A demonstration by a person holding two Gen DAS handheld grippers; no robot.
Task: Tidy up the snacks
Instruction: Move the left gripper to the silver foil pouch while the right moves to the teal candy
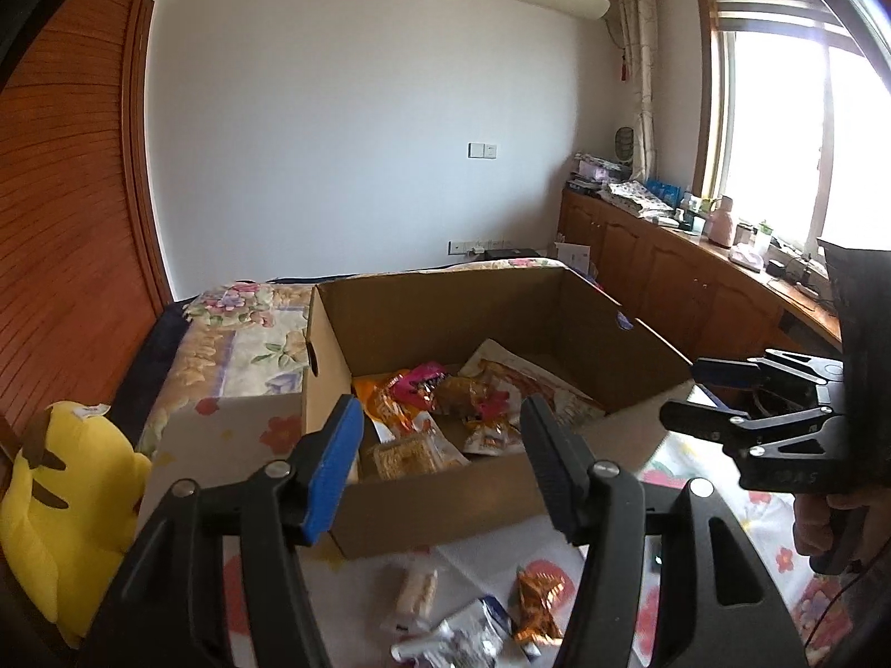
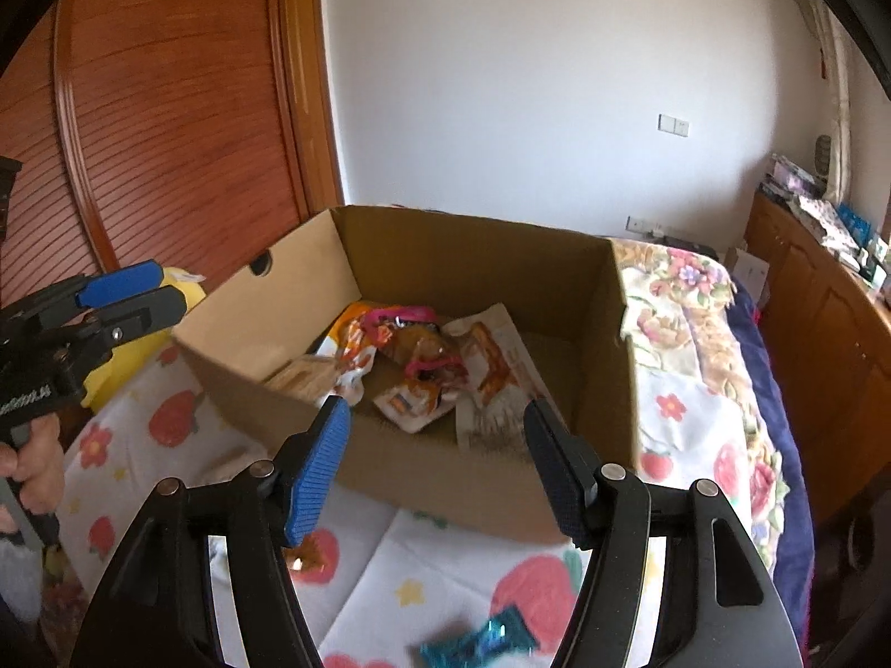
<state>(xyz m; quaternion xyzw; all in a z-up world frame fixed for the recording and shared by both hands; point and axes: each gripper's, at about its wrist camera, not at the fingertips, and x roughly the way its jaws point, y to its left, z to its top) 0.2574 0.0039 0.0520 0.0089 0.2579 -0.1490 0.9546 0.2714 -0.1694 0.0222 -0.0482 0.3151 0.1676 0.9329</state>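
An open cardboard box (image 1: 423, 523) (image 2: 445, 479) stands on a bed and holds several snack packets (image 1: 445, 412) (image 2: 412, 367). Loose snacks lie on the bedspread in front of it: a pale wafer pack (image 1: 415, 593), a white and blue packet (image 1: 462, 634), an orange foil packet (image 1: 537, 607) and a teal packet (image 2: 479, 646). My left gripper (image 1: 440, 467) is open and empty, above the box's near wall. My right gripper (image 2: 437, 467) is open and empty, just before the box. Each gripper also shows in the other's view: the right one (image 1: 690, 395), the left one (image 2: 150, 289).
The bed has a floral and strawberry-print cover (image 2: 501, 584). A yellow plush toy (image 1: 61, 506) lies at the left beside a wooden slatted wardrobe (image 2: 167, 111). Wooden cabinets (image 1: 668, 273) with clutter run under the window at the right.
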